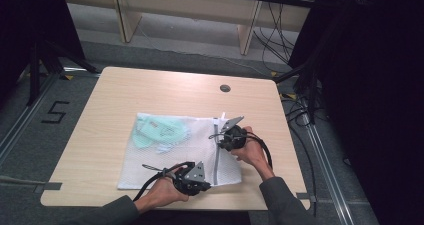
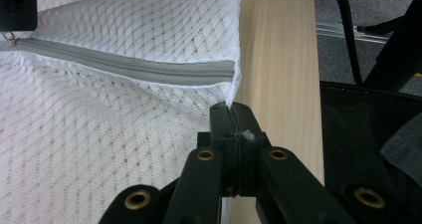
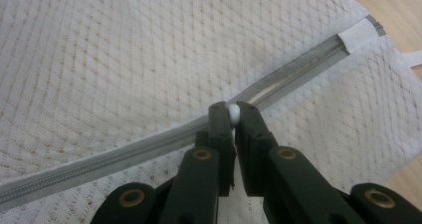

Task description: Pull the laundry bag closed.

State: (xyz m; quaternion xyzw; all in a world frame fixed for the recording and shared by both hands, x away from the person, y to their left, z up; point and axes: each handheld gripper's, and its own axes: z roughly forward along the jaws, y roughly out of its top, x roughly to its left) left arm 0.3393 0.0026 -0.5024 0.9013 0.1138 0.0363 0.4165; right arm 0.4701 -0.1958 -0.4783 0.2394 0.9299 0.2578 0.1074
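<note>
A taped "5" marks the floor left of your table. On it lies the white mesh laundry bag, green cloth inside. Your left gripper pinches the bag's near corner fabric; your right gripper clamps the white zipper pull midway along the grey zipper.
</note>
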